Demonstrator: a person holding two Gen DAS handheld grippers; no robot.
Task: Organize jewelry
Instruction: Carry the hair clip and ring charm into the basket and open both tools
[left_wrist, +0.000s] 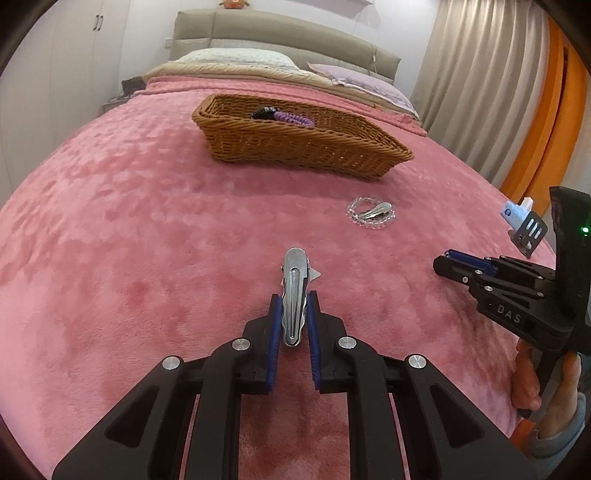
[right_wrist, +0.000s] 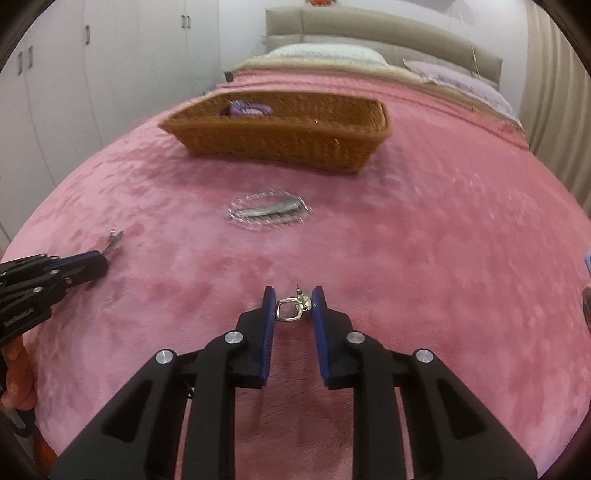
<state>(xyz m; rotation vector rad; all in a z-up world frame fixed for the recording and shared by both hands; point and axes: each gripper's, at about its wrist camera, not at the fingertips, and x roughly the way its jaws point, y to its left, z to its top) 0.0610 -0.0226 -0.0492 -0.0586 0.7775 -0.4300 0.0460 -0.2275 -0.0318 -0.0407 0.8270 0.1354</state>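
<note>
My left gripper (left_wrist: 294, 295) is clamped on a silver hair clip (left_wrist: 294, 291), and my right gripper (right_wrist: 294, 295) pinches a small silver earring (right_wrist: 291, 307), both low over the pink blanket (left_wrist: 147, 221). Beyond them a clear bead bracelet (left_wrist: 371, 214) rings another clip (left_wrist: 375, 211); farther off, the wicker basket (left_wrist: 295, 147) holds a purple hair tie (left_wrist: 293, 117).

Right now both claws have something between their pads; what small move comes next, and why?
Probably lift the left claw and carry its silver hair clip toward the wicker basket. The pads flank the clip closely, seemingly gripped, and the basket already holds a purple hair tie. The right claw brackets a small silver earring, contact unclear.
</note>
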